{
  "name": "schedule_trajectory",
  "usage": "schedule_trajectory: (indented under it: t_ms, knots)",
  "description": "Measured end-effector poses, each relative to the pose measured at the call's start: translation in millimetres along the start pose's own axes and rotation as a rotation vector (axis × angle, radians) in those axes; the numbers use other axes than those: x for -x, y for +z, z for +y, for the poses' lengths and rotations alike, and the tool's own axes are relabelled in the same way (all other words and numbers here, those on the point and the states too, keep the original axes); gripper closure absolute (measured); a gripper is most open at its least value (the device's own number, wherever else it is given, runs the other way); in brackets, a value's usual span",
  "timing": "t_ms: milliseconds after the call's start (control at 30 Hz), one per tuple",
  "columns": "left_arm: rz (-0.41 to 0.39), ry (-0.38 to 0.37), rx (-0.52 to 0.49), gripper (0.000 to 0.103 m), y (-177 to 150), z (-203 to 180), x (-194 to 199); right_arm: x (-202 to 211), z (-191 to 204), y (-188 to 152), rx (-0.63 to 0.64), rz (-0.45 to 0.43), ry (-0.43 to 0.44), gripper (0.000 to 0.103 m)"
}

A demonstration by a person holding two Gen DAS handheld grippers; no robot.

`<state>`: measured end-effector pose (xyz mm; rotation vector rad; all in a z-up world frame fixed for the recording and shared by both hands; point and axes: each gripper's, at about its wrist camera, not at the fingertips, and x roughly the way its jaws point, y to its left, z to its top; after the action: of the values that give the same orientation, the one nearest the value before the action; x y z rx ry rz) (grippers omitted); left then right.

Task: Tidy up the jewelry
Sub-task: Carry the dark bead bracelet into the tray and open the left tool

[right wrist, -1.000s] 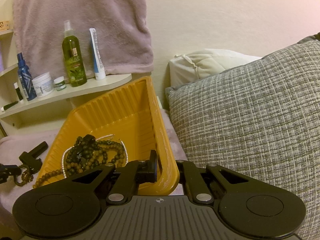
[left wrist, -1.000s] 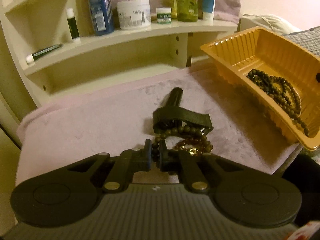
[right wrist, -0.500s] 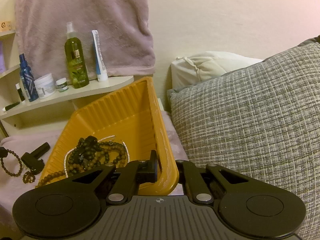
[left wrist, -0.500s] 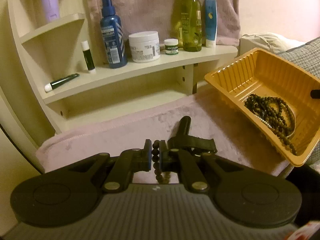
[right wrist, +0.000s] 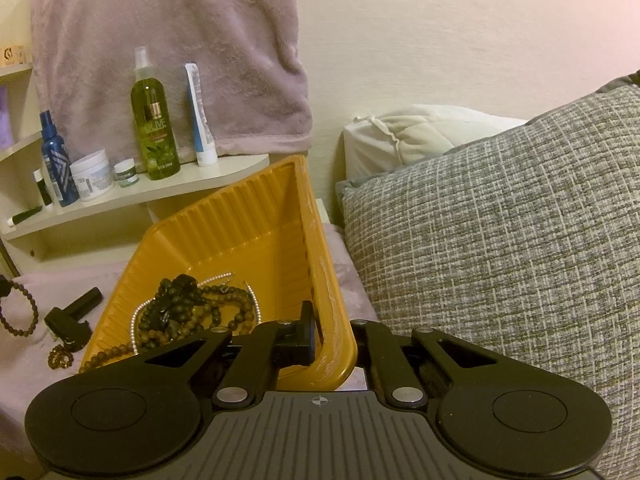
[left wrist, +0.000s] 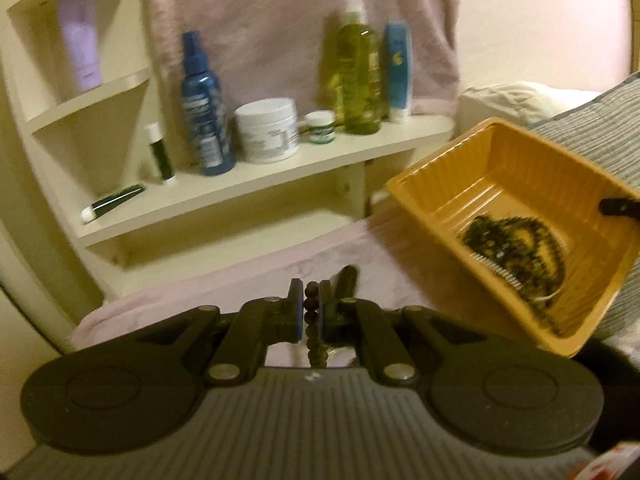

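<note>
My left gripper is shut on a brown bead bracelet, held up above the pink towel; the bracelet hangs as a loop at the left edge of the right wrist view. My right gripper is shut on the near rim of the orange tray, holding it tilted. The tray holds several dark bead strands and a pearl strand. A black jewelry stand lies on the towel, with a small beaded piece beside it.
A cream shelf unit behind the towel carries a blue spray bottle, a white jar, a green bottle and tubes. A grey woven cushion and a white pillow lie to the right.
My left gripper has lifted the brown bracelet off the towel and risen, tilting up towards the shelf. The right gripper has kept its hold on the tray rim.
</note>
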<state>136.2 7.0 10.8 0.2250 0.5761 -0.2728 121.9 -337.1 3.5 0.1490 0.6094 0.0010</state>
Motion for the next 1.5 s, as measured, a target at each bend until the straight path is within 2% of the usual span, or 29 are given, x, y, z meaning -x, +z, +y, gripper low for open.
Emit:
schedule_trajectory:
  t_ms: [500, 733, 1233, 1267, 1300, 1333, 1500]
  knots:
    - [-0.07, -0.287, -0.009, 0.097, 46.0, -81.1, 4.9, -0.1, -0.2, -1.1, -0.011, -0.001, 0.003, 0.097]
    - [-0.064, -0.37, -0.031, 0.097, 51.4, -113.9, 0.7, 0.1, -1.0, -1.1, -0.017, -0.002, 0.006, 0.097]
    - [-0.013, -0.412, -0.032, 0.096, 46.0, -133.3, -15.4, 0.3, -0.9, -2.6, -0.023, -0.004, 0.004, 0.097]
    - [-0.009, -0.412, -0.027, 0.091, 45.5, -132.6, -16.9, 0.3, -1.1, -2.5, -0.023, -0.004, 0.005, 0.097]
    - [-0.011, -0.408, -0.022, 0.079, 44.2, -130.6, -17.7, 0.3, -0.8, -2.6, -0.023, -0.004, 0.005, 0.097]
    - [-0.019, -0.398, -0.018, 0.076, 43.4, -127.3, -17.6, 0.1, -0.6, -2.8, -0.022, -0.004, 0.005, 0.097]
    - [-0.048, -0.299, 0.07, 0.076, 38.4, -87.4, -12.6, 0.3, -1.7, -2.7, -0.024, -0.004, 0.006, 0.097]
